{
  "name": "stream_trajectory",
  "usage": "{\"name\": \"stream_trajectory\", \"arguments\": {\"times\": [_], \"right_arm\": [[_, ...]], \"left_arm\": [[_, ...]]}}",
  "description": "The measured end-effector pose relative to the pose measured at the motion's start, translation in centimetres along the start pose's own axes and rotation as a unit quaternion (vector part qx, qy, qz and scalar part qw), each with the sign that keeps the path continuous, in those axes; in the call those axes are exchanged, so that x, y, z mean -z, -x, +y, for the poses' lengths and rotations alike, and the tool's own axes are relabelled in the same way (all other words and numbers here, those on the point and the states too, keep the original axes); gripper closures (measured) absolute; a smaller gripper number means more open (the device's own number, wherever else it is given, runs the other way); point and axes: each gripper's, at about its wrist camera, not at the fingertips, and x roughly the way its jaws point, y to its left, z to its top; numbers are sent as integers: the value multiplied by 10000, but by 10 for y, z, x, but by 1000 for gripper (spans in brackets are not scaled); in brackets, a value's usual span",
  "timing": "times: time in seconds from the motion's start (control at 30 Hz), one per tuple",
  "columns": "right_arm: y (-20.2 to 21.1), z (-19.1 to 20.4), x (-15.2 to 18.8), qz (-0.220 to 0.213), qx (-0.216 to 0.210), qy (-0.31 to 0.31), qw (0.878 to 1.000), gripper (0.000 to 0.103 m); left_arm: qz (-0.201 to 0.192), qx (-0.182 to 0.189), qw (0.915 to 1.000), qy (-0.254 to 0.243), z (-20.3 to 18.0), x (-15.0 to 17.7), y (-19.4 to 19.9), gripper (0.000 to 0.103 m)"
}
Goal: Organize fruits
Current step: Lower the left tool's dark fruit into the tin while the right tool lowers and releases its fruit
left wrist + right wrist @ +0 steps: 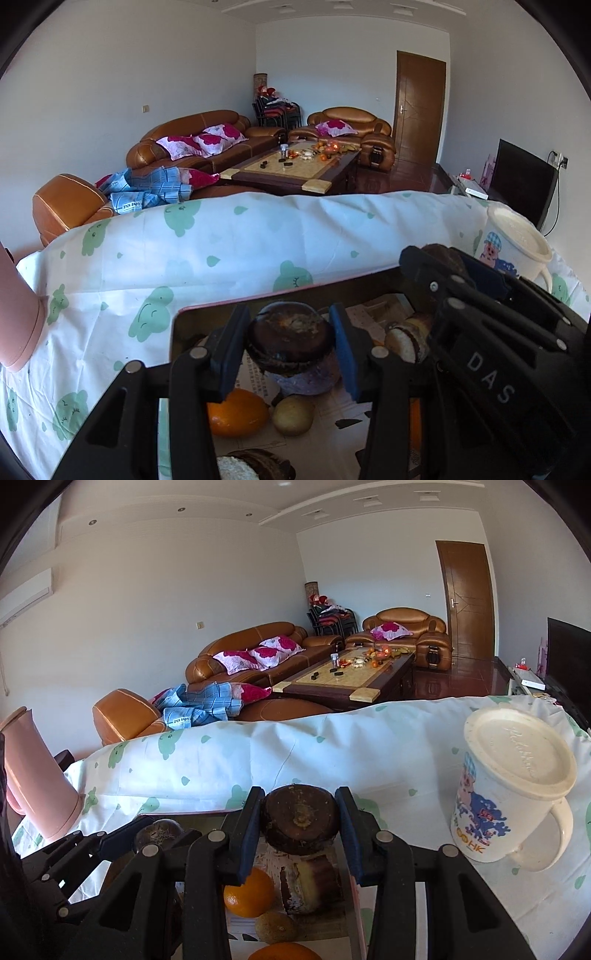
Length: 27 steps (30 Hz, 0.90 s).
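Note:
My left gripper [290,350] is shut on a dark brown round fruit [290,339], held over a pink-rimmed tray [258,297] lined with newspaper. In the tray lie an orange [236,413], a pale yellow fruit [293,415] and cut pieces with white flesh [404,341]. My right gripper [301,827] is shut on a second dark brown fruit [301,818], above an orange [249,891] and a brown-skinned chunk [310,886]. Each gripper shows in the other's view: the right gripper [436,258] at the right edge, the left gripper [159,834] at the lower left.
A white lidded cartoon mug [513,794] stands right of the tray on the green-printed white cloth [221,768]. A pink jug [40,775] stands at the left. Beyond the table's far edge are brown sofas [192,136] and a coffee table [295,170].

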Motion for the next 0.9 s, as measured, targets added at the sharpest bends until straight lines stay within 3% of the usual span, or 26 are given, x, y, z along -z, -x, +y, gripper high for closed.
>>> {"name": "stream_trajectory", "arguments": {"times": [0.17, 0.3, 0.63, 0.73, 0.8, 0.83, 0.87, 0.9], "right_arm": [[-10, 5, 1, 270, -127, 104, 9995, 61], [-21, 12, 5, 487, -206, 108, 9985, 61], [-29, 3, 11, 738, -569, -314, 9952, 61], [-27, 3, 13, 670, -657, -353, 9950, 49], [-24, 2, 13, 619, -809, -416, 9939, 40], [-22, 3, 14, 625, -904, -468, 9928, 38], [-21, 5, 14, 629, -1004, -451, 9919, 31], [-17, 6, 13, 591, -1066, -435, 9916, 21]], "left_arm": [[-102, -128, 9996, -227, -4, 1, 1, 57], [-228, -503, 9969, -560, -11, 4, -1, 56], [-214, -601, 9953, -733, -14, 6, -4, 55], [-136, -466, 9973, -560, -9, 5, -3, 55], [-86, -419, 9981, -439, -5, 5, -2, 49], [-32, -423, 9983, -395, -5, 5, -2, 38], [51, -376, 9986, -366, -5, 4, -2, 23], [66, -314, 9987, -386, -7, 5, -1, 15]]}}
